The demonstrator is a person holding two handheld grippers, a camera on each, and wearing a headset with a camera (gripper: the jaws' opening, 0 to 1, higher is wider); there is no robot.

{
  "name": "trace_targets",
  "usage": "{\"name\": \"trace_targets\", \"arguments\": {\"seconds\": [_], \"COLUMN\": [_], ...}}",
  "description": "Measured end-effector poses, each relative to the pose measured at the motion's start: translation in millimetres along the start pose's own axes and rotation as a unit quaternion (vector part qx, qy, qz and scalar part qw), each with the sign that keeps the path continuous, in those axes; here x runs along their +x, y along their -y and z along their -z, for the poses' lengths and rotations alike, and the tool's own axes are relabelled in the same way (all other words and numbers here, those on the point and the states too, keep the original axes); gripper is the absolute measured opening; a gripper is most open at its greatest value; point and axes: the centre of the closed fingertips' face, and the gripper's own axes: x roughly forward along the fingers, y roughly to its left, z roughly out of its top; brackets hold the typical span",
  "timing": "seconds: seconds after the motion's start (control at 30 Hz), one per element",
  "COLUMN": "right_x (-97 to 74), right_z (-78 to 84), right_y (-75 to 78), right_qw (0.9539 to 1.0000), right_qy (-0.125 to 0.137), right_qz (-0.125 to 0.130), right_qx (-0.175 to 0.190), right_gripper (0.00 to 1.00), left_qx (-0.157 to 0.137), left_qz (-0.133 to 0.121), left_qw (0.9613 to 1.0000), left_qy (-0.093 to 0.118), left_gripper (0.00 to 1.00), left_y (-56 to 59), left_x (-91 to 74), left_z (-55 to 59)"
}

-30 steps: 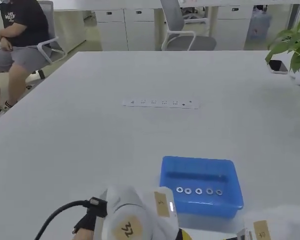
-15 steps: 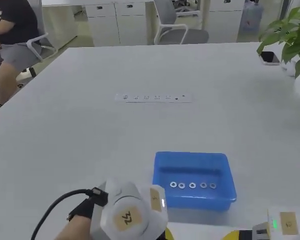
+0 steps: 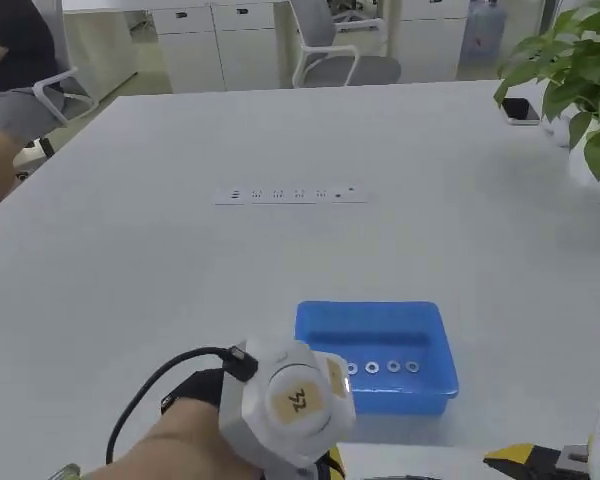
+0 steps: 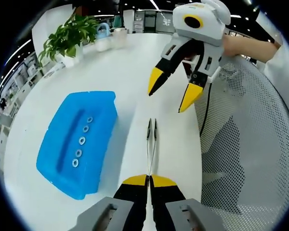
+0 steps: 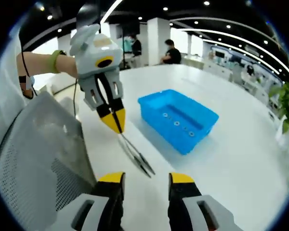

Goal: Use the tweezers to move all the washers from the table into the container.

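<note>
- White workbench (image 3: pixel 130 280) in an open-plan office: on the person's side of the blue container (image 3: pixel 370 335), close to the table's near edge, the left gripper (image 4: pixel 148 180) is clenched on the handle end of the tweezers (image 4: pixel 151 139).
- Also on that near side of the container, the right gripper (image 5: pixel 147 178) faces the tweezers' tips with its jaws spread, grasping nothing.
- The tweezers' tips lie close together, alongside the container. Whether anything sits between them is too small to tell.
- Five washers (image 3: pixel 381 368) lie in a straight row on the container's floor, toward its near wall.
- Judging by this, the transfer looks finished or very nearly so. Every washer in view is already inside the container, and little seems left beyond putting the tweezers down.
- A mesh chair back (image 5: pixel 38 144) stands just behind the grippers, on the side away from the container. Room to pull back toward the person looks tight.
- Beyond the container the tabletop runs wide and bare to a white power strip (image 3: pixel 292 195), well apart from it.
- Far right of the container, a leafy plant (image 3: pixel 570 70) overhangs the table's corner.
- Farthest from the container, past the table's far edge, are an office chair (image 3: pixel 340 60) and a seated person (image 3: pixel 10 90).
</note>
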Motion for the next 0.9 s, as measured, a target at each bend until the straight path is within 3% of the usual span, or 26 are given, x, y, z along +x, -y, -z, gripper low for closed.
{"name": "trace_targets", "arguments": {"seconds": [0.2, 0.47, 0.9], "right_x": [-2.5, -1.1, 0.4], "right_z": [-2.5, -1.6, -1.2], "right_y": [8.5, 8.8, 7.9], "right_qw": [0.9997, 0.9996, 0.9997], "right_qy": [0.009, 0.009, 0.007], "right_qz": [0.018, 0.019, 0.017], "right_qx": [0.011, 0.016, 0.017], "right_gripper": [0.32, 0.33, 0.34], "left_qx": [0.017, 0.015, 0.027], "left_qz": [0.007, 0.012, 0.003], "left_qw": [0.9994, 0.9985, 0.9982], "left_qy": [-0.029, -0.051, -0.054], "left_gripper": [0.0, 0.0, 0.0], "left_y": [1.6, 3.7, 3.9], "left_x": [2.8, 5.3, 7.9], "left_z": [9.1, 19.2, 21.6]}}
